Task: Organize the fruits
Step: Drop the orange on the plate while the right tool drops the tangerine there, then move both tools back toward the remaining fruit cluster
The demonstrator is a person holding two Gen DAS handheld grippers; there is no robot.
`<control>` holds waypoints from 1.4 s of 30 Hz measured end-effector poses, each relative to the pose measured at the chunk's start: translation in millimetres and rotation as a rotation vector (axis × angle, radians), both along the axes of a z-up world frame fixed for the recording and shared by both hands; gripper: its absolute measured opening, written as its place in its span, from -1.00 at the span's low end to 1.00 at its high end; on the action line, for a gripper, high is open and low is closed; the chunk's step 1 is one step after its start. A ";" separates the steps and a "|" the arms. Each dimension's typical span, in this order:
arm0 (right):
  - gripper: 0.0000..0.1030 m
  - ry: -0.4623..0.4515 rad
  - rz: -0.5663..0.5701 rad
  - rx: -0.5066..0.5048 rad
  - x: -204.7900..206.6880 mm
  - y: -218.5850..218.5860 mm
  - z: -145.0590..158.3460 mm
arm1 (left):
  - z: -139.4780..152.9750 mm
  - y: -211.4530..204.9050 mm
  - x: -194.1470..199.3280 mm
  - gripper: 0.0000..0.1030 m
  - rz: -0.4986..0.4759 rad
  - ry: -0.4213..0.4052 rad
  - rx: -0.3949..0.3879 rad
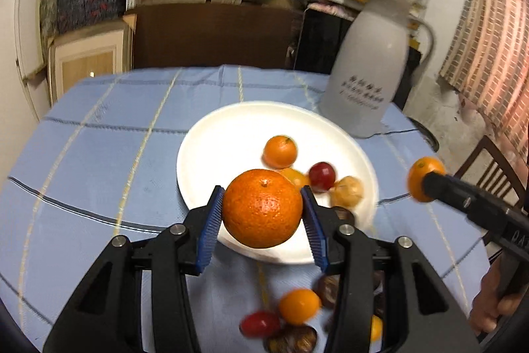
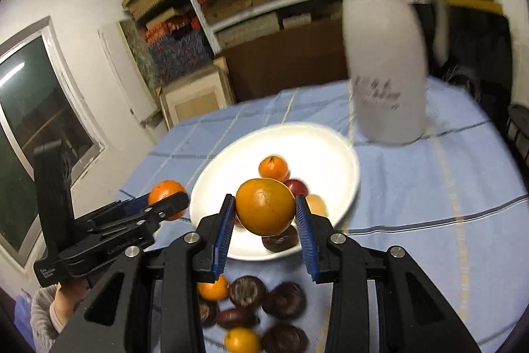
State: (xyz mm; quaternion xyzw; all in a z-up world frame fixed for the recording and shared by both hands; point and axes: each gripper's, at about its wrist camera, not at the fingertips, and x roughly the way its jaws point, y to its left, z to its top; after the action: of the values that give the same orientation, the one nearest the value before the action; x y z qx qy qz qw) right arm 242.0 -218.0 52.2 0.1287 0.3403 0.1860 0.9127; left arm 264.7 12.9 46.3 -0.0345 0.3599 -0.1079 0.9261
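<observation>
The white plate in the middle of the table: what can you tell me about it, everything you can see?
The white plate is round and shallow, glossy like ceramic or plastic, lying flat on the blue checked tablecloth. Its far half is bare. Toward the near side sit a small orange, a red fruit, a pale yellowish one and a dark brown one. A tall white jug stands just behind its right edge. Both grippers hold oranges over its near edge.

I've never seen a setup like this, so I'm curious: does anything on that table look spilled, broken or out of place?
Nothing looks spilled or broken. The one untidy spot is the loose fruit scattered on the blue tablecloth in front of the white plate, not yet on it. Both tongs hold an orange: left, right.
</observation>
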 end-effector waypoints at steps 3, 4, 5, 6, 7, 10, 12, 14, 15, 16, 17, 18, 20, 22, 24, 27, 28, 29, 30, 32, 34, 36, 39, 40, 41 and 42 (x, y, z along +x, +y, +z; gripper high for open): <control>-0.27 0.051 0.050 -0.035 24.0 24.0 -24.3 | -21.5 3.0 24.6 -0.11 0.012 0.043 0.005; -0.27 0.059 0.066 -0.054 28.7 32.1 -29.7 | -26.5 3.7 32.4 -0.11 0.013 0.051 0.008; -0.27 0.063 0.079 -0.075 31.4 39.4 -33.2 | -30.2 3.8 37.6 -0.11 0.013 0.055 0.010; -0.27 0.060 0.091 -0.102 34.3 46.7 -36.2 | -33.2 3.9 42.0 -0.11 0.012 0.058 0.011; -0.26 0.056 0.096 -0.120 35.7 50.7 -37.6 | -36.3 4.0 46.4 -0.11 0.011 0.060 0.012; -0.17 0.036 0.100 -0.159 35.3 58.9 -42.4 | -42.3 3.8 52.5 -0.10 0.010 0.064 0.011; -0.13 0.035 0.095 -0.164 36.9 57.5 -43.3 | -42.7 5.4 52.5 -0.06 0.015 0.061 0.015; -0.13 0.037 0.089 -0.146 35.3 52.6 -41.4 | -37.9 8.8 49.6 0.23 0.028 0.041 0.010; -0.13 0.034 0.083 -0.134 33.2 49.4 -38.8 | -34.1 10.9 47.5 0.27 0.036 0.029 0.003; -0.13 0.028 0.079 -0.127 30.4 47.0 -35.3 | -27.6 13.0 43.3 0.28 0.043 0.013 -0.005; -0.13 0.022 0.078 -0.125 28.0 45.8 -32.9 | -24.0 13.6 40.6 0.29 0.044 0.005 -0.008; -0.12 0.014 0.076 -0.123 23.3 43.7 -29.8 | -20.0 14.0 36.8 0.30 0.046 -0.005 -0.010; 0.00 -0.007 0.066 -0.115 10.1 39.0 -22.9 | -11.9 13.5 23.2 0.37 0.051 -0.029 -0.003; 0.05 -0.021 0.058 -0.105 -2.1 34.3 -18.1 | -5.6 10.7 3.9 0.43 0.054 -0.063 0.028; 0.08 -0.027 0.053 -0.086 -14.7 29.5 -16.1 | -3.5 7.6 -20.7 0.45 0.069 -0.104 0.078; 0.08 -0.031 0.041 -0.061 -35.5 20.3 -19.6 | -5.4 6.0 -50.7 0.70 0.088 -0.131 0.102; 0.09 -0.028 0.037 -0.054 -42.3 17.0 -22.1 | -7.5 5.0 -65.4 0.72 0.103 -0.148 0.110; 0.09 -0.025 0.030 -0.046 -51.5 12.2 -26.2 | -8.9 3.9 -74.1 0.72 0.109 -0.154 0.118; 0.09 -0.021 0.022 -0.043 -58.7 8.4 -29.6 | -10.4 2.9 -81.6 0.72 0.109 -0.157 0.125; 0.10 -0.012 0.013 -0.040 -68.1 3.9 -35.3 | -14.8 -0.3 -98.9 0.74 0.109 -0.164 0.148; 0.11 0.005 0.006 -0.039 -81.5 -1.9 -42.3 | -19.6 -2.4 -111.7 0.85 0.114 -0.164 0.167; 0.14 0.016 0.005 -0.034 -89.6 -4.5 -47.0 | -23.4 -3.9 -120.5 0.86 0.121 -0.166 0.186; 0.19 0.021 0.016 -0.048 -99.4 -2.1 -51.3 | -26.5 -4.1 -131.4 0.87 0.127 -0.163 0.196; 0.20 0.020 0.020 -0.054 -101.5 -0.4 -52.3 | -27.3 -3.3 -134.5 0.90 0.129 -0.162 0.192; 0.21 0.021 0.025 -0.062 -103.3 2.0 -53.3 | -27.9 -2.3 -136.1 0.90 0.130 -0.161 0.190; 0.21 0.025 0.034 -0.075 -105.3 5.9 -55.7 | -28.6 -1.5 -138.2 0.90 0.132 -0.159 0.188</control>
State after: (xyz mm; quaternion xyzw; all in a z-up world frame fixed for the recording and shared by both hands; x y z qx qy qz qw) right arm 136.7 -212.2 -3.6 0.0911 0.3606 0.1870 0.9092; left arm 126.5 11.5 17.7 0.0376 0.2906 -0.0151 0.9560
